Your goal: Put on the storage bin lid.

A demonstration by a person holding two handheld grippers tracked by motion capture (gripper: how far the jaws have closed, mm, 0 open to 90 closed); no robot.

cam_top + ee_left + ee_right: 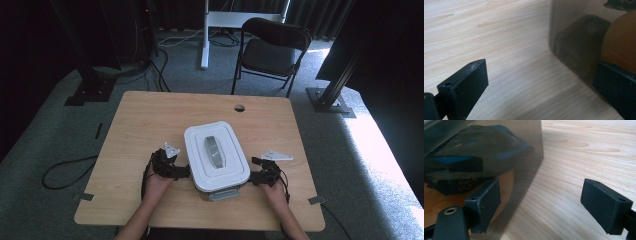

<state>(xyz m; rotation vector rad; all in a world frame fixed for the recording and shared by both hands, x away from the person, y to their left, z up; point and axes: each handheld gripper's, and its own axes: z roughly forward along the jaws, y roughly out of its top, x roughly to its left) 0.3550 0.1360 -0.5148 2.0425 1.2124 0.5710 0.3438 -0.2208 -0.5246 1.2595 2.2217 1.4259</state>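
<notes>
A clear plastic box with a white lid [216,155] and a grey handle [214,151] stands on the wooden table [150,125], near its front edge. My left gripper [186,171] is open beside the box's left wall. In the left gripper view, the smoky wall [574,37] rises just past my right jaw, with something orange [621,42] behind it. My right gripper [252,175] is open at the box's right side. In the right gripper view, its left jaw lies against the wall [529,157]. A dark, blue-marked object [474,152] shows through that wall.
A black folding chair [272,50] stands beyond the table's far edge, next to a white desk leg [205,35]. The tabletop has a round hole [239,108] near its far side. A cable [65,172] loops on the carpet at the left. Black stands flank the table.
</notes>
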